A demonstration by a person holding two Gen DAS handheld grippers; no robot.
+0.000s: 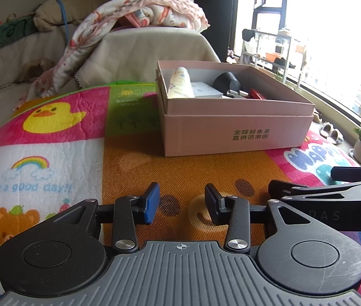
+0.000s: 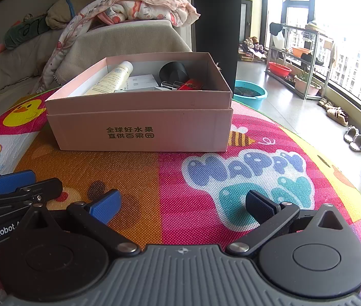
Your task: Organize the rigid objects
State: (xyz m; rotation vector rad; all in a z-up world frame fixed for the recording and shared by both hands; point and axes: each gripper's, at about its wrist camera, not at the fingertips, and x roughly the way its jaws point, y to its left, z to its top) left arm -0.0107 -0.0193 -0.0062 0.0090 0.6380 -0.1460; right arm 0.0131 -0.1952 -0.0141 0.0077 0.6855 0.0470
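Ahead, the pink box [image 2: 139,117] sits on the play mat [image 2: 180,178], beyond both pairs of fingers. My right gripper [image 2: 183,205] gapes wide and empty, nearer it; my left gripper [image 1: 181,204] stands half-spread, empty too.

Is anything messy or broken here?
Nothing looks broken or spilled. The pink box sits flat on the play mat, and the bottle and other things lie loosely inside it. Both grippers, left and right, are open and hold nothing.

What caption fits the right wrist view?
Open right tool hovers over colourful play mat, facing pink box already holding cream bottle, black cup, red item.
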